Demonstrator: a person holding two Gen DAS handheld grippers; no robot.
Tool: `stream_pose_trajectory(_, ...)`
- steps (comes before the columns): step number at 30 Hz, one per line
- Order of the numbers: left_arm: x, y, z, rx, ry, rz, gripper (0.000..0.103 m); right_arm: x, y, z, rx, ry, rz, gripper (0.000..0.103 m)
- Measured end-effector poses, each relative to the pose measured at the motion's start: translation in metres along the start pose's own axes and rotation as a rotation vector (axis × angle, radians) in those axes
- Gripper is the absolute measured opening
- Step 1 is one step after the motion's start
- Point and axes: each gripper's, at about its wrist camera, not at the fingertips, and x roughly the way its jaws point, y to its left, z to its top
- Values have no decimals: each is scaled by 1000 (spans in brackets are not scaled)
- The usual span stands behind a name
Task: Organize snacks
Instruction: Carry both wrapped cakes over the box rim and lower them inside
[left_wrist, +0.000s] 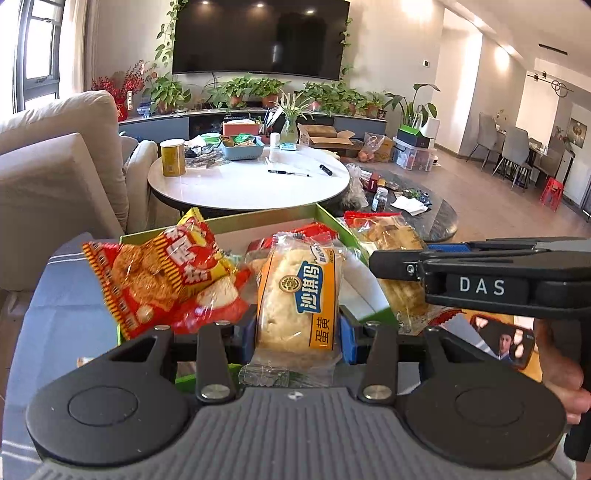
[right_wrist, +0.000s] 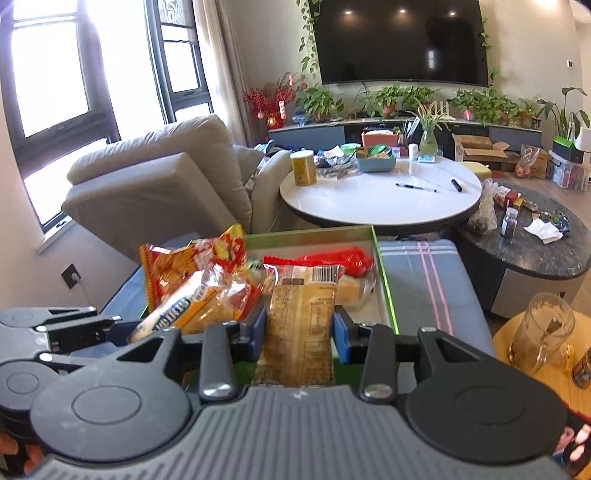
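Observation:
My left gripper (left_wrist: 299, 332) is shut on a clear-wrapped pastry pack with an orange label (left_wrist: 295, 295), held upright over the green-rimmed box (left_wrist: 258, 216). A red snack bag (left_wrist: 159, 280) sticks up beside it at the box's left side; whether anything holds it I cannot tell. My right gripper (right_wrist: 300, 328) is shut on a second pastry pack (right_wrist: 299, 314), its barcode side towards the camera. In the right wrist view the left gripper (right_wrist: 122, 328) with its orange-labelled pack (right_wrist: 184, 310) is at the left. A red pack (right_wrist: 332, 258) lies inside the box (right_wrist: 314, 232).
The box rests on a blue-grey striped cloth (right_wrist: 424, 280). Beyond it stands a round white table (left_wrist: 251, 184) with a yellow canister (left_wrist: 173, 157) and pens. A beige sofa (left_wrist: 55, 166) is at the left, a dark marble table (right_wrist: 535, 251) at the right, a glass mug (right_wrist: 543, 328) near right.

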Motion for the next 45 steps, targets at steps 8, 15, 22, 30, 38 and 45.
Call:
stream_pose_trajectory(8, 34, 2, 8, -48, 24, -11, 40, 22, -14, 11, 20, -11, -2, 73)
stream_pose_trajectory(15, 57, 2, 13, -50, 45, -17, 40, 37, -23, 13, 61, -3, -3, 73)
stream_pose_trajectory(22, 66, 0, 15, -19, 61, -8, 40, 46, -27, 10, 100, 15, -13, 73)
stream_pose_trajectory(30, 74, -4, 17, 6, 83, -6, 40, 54, -30, 9, 158, 33, -21, 73)
stream_pose_trajectory(38, 78, -7, 19, 22, 87, 5, 40, 56, -30, 7, 167, 39, -25, 73)
stream_pose_trajectory(45, 78, -5, 15, 17, 87, -1, 41, 58, -30, 5, 170, 50, -25, 73)
